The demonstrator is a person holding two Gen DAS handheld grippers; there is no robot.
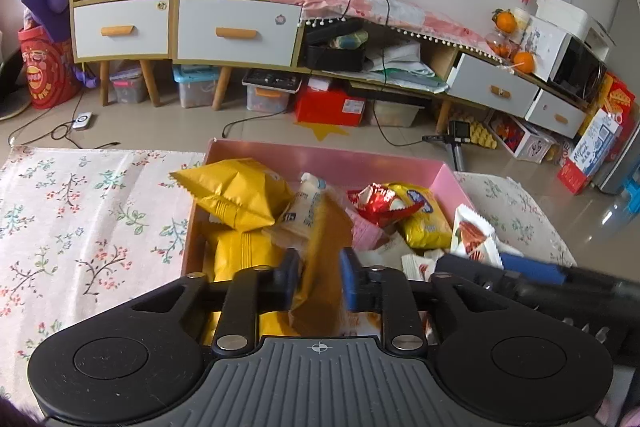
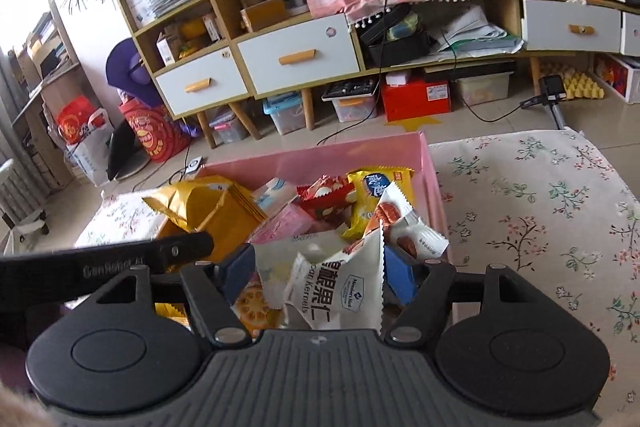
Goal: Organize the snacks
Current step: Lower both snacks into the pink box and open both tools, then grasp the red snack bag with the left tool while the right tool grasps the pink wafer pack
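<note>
Pink box [image 1: 328, 155] on the floral-clothed counter [image 1: 80, 219] already holds most snacks, jumbled; left hand-held gripper [image 1: 320, 279] stands slack around a yellow-brown packet [image 1: 320, 267], right hand-held gripper [image 2: 320, 275] loose beside a white nut packet [image 2: 340, 287], both awaiting tidy placement.

A pink box [image 1: 448, 179], open-topped, sits on the flowered cloth, heaped with yellow bags [image 1: 236, 193], red packets [image 1: 378, 205] and white pecan packets [image 2: 340, 291].

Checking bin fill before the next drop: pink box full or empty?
Full. The pink box holds piled snack packets: yellow bags, a red wrapper, white packets, reaching its rim.
</note>
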